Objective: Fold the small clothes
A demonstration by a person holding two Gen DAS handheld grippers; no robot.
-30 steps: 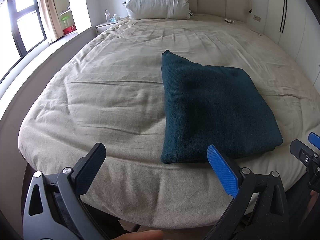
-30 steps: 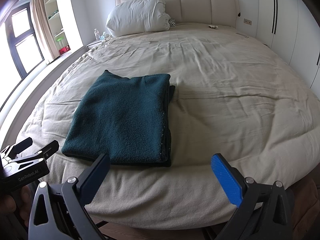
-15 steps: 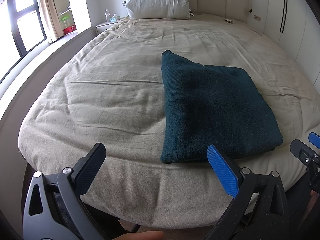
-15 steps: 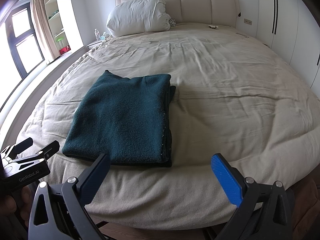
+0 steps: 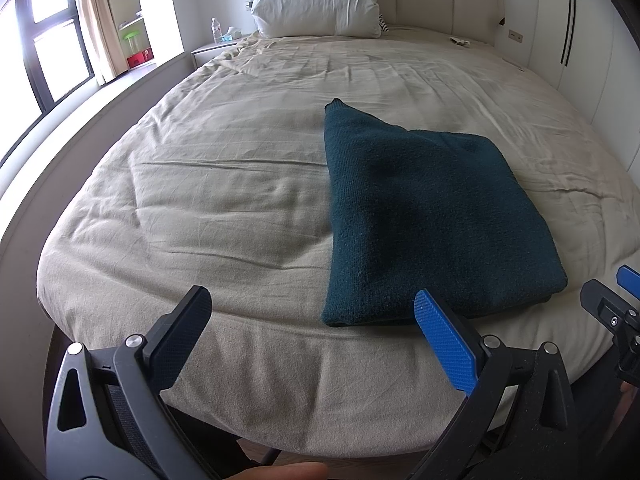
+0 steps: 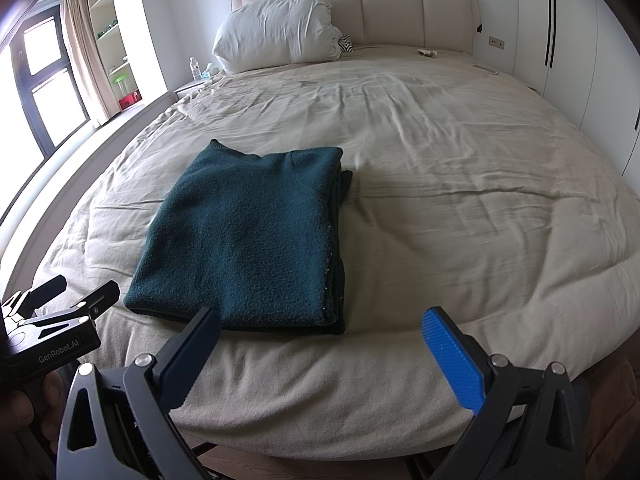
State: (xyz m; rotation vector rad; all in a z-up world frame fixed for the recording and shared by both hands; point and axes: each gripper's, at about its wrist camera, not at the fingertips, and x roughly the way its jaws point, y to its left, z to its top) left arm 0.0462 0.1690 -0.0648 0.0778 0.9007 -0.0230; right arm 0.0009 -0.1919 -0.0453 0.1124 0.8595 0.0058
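neatly folded green sweater on bed, left gripper and right gripper spread wide, holding nothing

Dark teal garment on beige bedspread; white pillow; cream headboard.

Folded garment lying on bed, near its front edge, left of centre. Pillow behind, against headboard. Both grippers, left and right, before the front edge, spread, touching nothing.
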